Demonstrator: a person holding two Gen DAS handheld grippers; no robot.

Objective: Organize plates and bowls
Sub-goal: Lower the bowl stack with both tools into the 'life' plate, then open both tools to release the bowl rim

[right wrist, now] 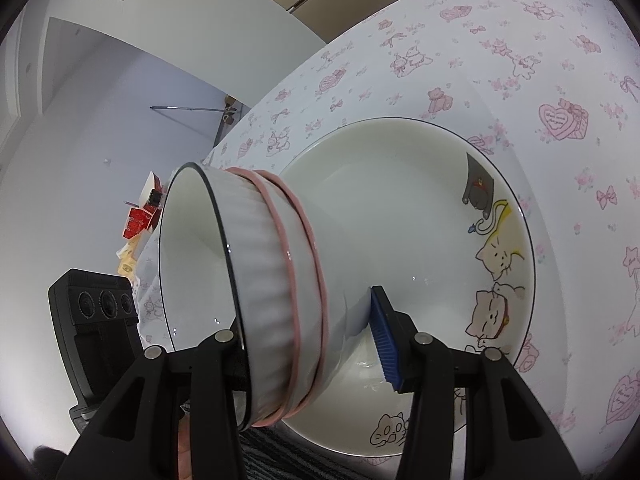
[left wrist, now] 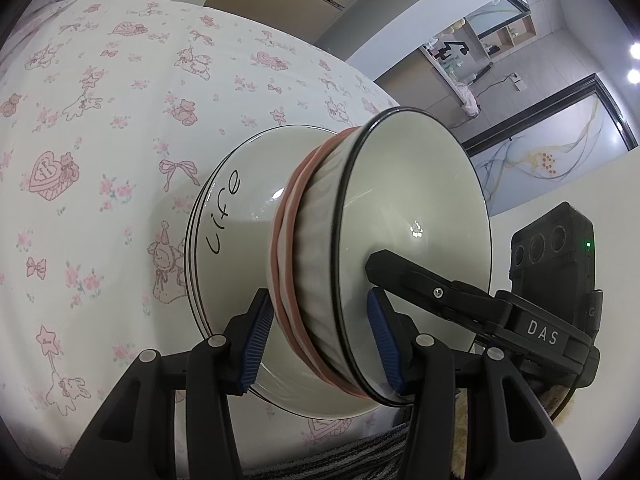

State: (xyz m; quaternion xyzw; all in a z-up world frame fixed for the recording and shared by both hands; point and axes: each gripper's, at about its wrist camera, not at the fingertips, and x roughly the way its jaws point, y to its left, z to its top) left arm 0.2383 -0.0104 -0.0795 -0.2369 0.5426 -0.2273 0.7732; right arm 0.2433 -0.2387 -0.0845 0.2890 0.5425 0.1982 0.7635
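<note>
Both claws grasp the stack of bowls from opposite sides: the left gripper and the right gripper each clench a pad inside the top bowl and one under the stack. Past the fingertips, the plate lies on the tablecloth.

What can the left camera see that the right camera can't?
Only the left view shows the word "Life" written on the plate, and the right gripper reaching into the bowl.

Only the right view shows the cartoon cats on the plate.

Both show the stacked bowls tipped on their side over the plate, clamped between blue pads, and the pink-patterned tablecloth.
</note>
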